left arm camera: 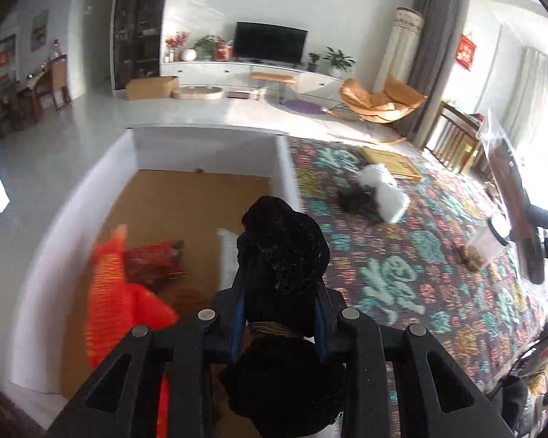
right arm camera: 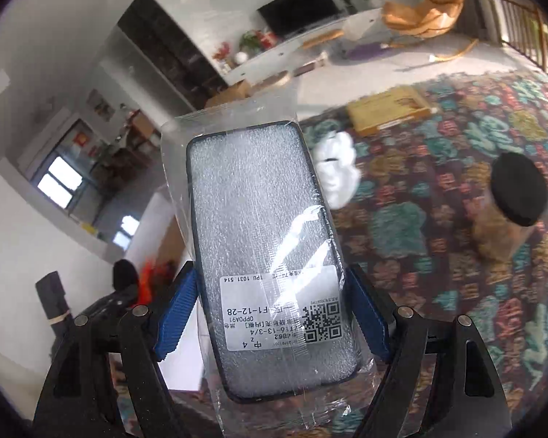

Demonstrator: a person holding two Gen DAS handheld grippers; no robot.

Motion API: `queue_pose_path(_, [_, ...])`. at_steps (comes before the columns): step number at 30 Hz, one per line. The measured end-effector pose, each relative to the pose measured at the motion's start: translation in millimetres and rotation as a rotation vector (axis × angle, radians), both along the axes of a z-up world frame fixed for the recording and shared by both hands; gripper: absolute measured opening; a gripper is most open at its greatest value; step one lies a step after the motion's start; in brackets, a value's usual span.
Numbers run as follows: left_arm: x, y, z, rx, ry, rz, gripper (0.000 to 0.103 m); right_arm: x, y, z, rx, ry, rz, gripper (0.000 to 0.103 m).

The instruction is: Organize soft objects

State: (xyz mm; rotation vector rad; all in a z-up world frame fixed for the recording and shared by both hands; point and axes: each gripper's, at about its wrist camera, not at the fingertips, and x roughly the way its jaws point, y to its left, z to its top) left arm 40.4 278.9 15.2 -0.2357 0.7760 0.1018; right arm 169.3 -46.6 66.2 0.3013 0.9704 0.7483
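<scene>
Black hand-held tongs with blue finger pads, seen from both wrist cameras.

The left tongs (left arm camera: 279, 314) and right tongs (right arm camera: 274, 314) share a matte black angular frame with triangular cut-outs, round silver screw heads along the near edge, and ribbed blue pads (right arm camera: 177, 315) lining the inner finger faces.

Two grippers: the left gripper (left arm camera: 279, 299) pinches one black fuzzy toy (left arm camera: 285, 248), the right gripper (right arm camera: 274, 314) one bagged phone case (right arm camera: 263, 248). Ahead lie one white box (left arm camera: 73, 219), one orange item (left arm camera: 120, 292), one white plush (left arm camera: 383, 189), one jar (right arm camera: 507, 208), perhaps one dark tuft (left arm camera: 354, 197).
</scene>
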Motion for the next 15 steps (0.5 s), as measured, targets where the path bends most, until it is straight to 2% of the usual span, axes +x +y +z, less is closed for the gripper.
queue_pose_path(2, [-16,35,-7,0.040,0.031,0.098,0.031,-14,66,-3,0.065,0.025,0.108,0.083])
queue_pose_path(3, [-23,49,-12,0.050,0.052,0.132,0.036,-20,96,-7,0.089,0.035,0.151,0.084])
queue_pose_path(5, [-35,74,-24,0.061,0.087,0.201,0.060,-26,150,-21,0.125,0.063,0.216,0.085])
queue_pose_path(6, [-41,85,-29,0.066,0.095,0.242,0.088,-27,173,-32,0.107,0.085,0.232,0.085])
queue_pose_path(7, [-48,93,-33,0.075,0.089,0.287,0.103,-28,193,-42,0.062,0.098,0.245,0.085])
queue_pose_path(9, [-63,105,-36,0.080,0.067,0.362,0.103,-30,208,-57,0.015,0.078,0.259,0.085])
queue_pose_path(13, [-76,108,-40,0.051,0.039,0.376,0.103,-33,181,-61,0.019,0.001,0.228,0.085])
queue_pose_path(15, [-78,100,-37,0.055,0.005,0.379,0.103,-41,158,-55,0.002,-0.080,0.196,0.085])
